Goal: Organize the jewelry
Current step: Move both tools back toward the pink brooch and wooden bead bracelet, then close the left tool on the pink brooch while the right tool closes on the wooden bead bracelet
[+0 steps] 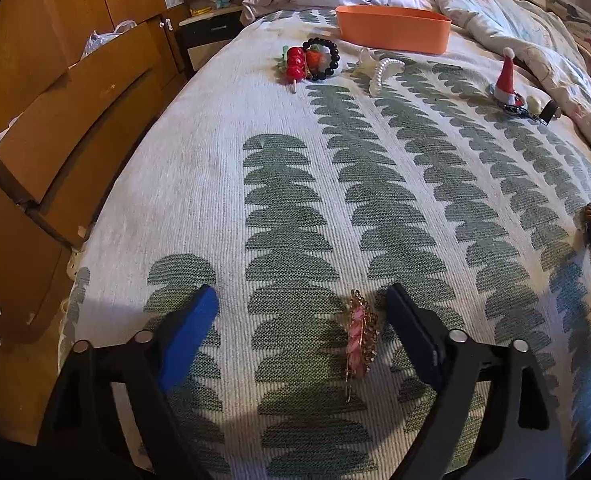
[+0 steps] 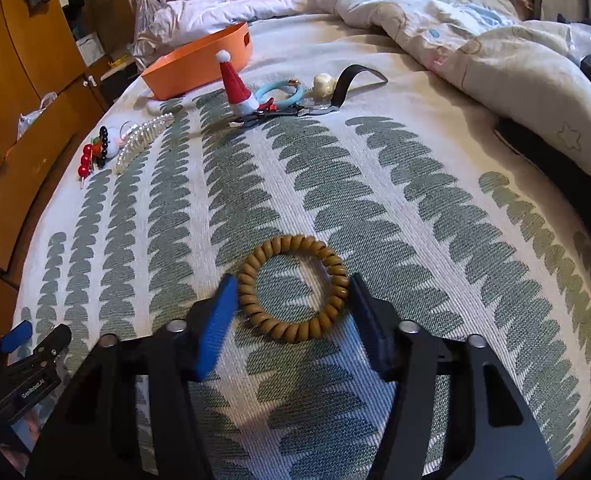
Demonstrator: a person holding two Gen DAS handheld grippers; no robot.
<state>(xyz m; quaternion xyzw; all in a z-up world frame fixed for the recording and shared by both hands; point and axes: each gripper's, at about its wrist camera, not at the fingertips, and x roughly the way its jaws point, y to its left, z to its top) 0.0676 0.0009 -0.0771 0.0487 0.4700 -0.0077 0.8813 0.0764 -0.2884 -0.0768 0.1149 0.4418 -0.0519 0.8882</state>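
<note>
Bed (image 1: pixel 199 184) is covered in jewelry, tray (image 1: pixel 393 28) parked toward the far edge. Coil ring (image 2: pixel 292 293) lies flat between the right gripper (image 2: pixel 293 300) jaws, half open, nothing gripped. Pink clip (image 1: pixel 361 336), long axis along the fingers, is straddled by wide-open left gripper (image 1: pixel 301 304) jaws.

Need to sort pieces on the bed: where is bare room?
Free: the wide stretch of bedspread between the tan coil ring and the far clutter. Crowded: near the orange tray, around the Santa hat clip and pearl clip.
</note>
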